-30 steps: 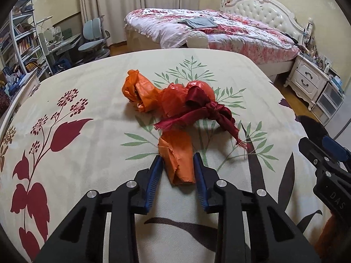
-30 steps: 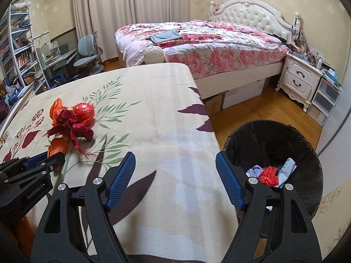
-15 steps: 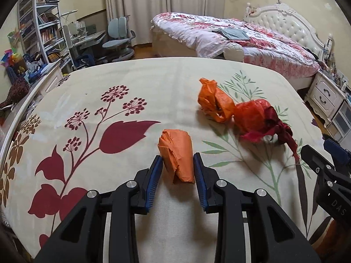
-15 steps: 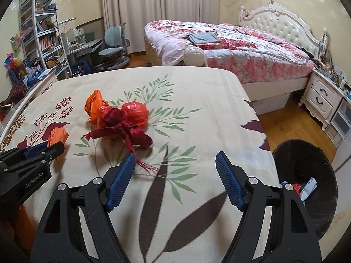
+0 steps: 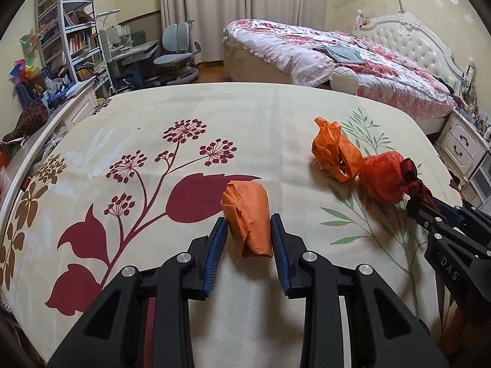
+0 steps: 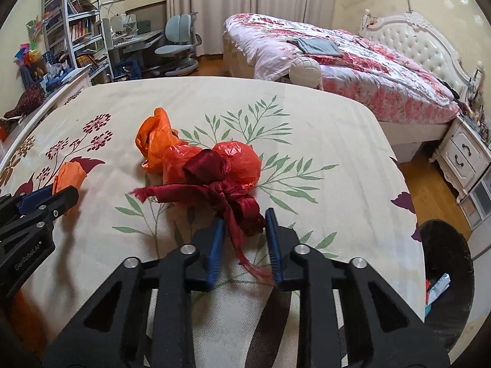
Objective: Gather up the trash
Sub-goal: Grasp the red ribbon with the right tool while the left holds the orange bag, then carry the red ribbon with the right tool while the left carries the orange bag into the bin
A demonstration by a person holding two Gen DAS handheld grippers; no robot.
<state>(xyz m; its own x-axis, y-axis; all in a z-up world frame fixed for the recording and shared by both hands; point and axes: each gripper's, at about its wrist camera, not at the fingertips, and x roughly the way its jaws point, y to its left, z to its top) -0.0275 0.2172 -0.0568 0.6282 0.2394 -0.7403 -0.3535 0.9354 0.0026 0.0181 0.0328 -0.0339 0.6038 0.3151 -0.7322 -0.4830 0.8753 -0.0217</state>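
Note:
My left gripper (image 5: pixel 248 224) is shut on a crumpled orange paper wad (image 5: pixel 245 211), just above the floral bedspread (image 5: pixel 214 122). To its right lie a crumpled orange plastic bag (image 5: pixel 334 153) and a red plastic bag (image 5: pixel 380 174) in one heap. In the right wrist view a dark red ribbon (image 6: pixel 211 171) drapes over the red bag (image 6: pixel 242 159). My right gripper (image 6: pixel 244 217) is closing, and its blue pads touch the ribbon's knotted tail from both sides. The left gripper (image 6: pixel 58 196) with its wad (image 6: pixel 69 174) shows at the left edge there.
A black trash bin (image 6: pixel 451 251) with scraps inside stands on the wooden floor past the bed's right edge. Beyond are a second bed with a pink floral quilt (image 6: pixel 353 52), a white nightstand (image 6: pixel 463 156), a desk chair (image 6: pixel 178 46) and bookshelves (image 6: pixel 76 24).
My right gripper swung left from beside the bin to the heap, and its wide jaws narrowed onto the ribbon. My left gripper carried the orange wad leftward, away from the heap.

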